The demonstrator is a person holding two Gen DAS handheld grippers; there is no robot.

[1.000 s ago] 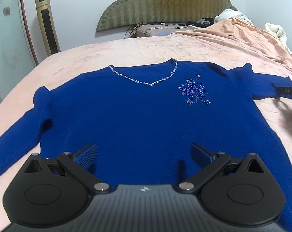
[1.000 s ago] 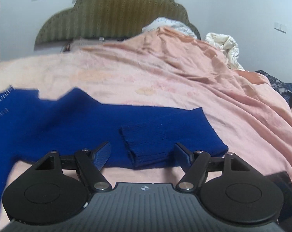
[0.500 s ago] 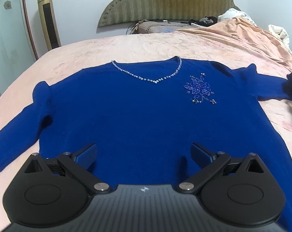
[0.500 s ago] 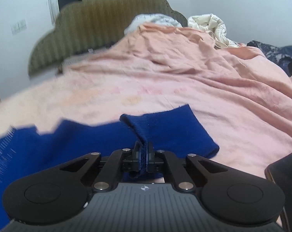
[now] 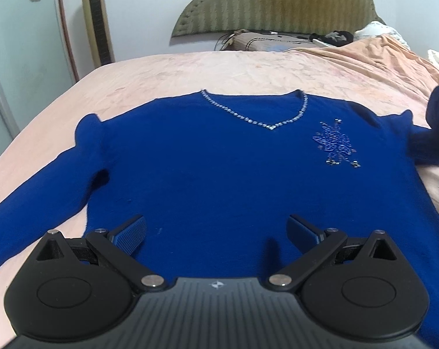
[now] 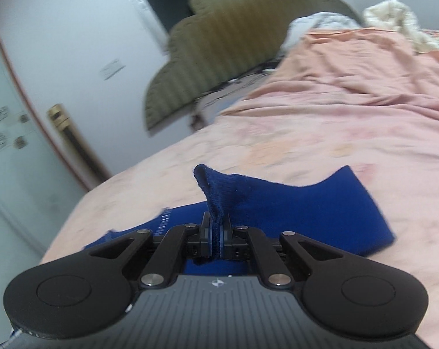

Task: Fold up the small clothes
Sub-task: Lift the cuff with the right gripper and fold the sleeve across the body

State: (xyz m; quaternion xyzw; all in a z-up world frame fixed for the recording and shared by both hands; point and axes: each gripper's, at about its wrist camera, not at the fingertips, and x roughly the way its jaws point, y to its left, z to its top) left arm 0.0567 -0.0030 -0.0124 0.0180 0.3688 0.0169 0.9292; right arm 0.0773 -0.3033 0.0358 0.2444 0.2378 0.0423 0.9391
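Blue sweater (image 5: 207, 174) lies flat, front up, on pink bedsheet (image 5: 219, 69). My left gripper (image 5: 216, 232) hangs w/ jaws wide above hem. My right gripper (image 6: 216, 232) pinches sleeve cuff (image 6: 216, 192), raised off sheet. Headboard (image 5: 277, 3), gold tower fan (image 5: 97, 20) beyond; rumpled duvet (image 6: 364, 67) to right.

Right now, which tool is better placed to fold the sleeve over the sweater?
Right. The right tool is shut on the sleeve, already raised. The left tool is open above the sweater, gripping nothing.
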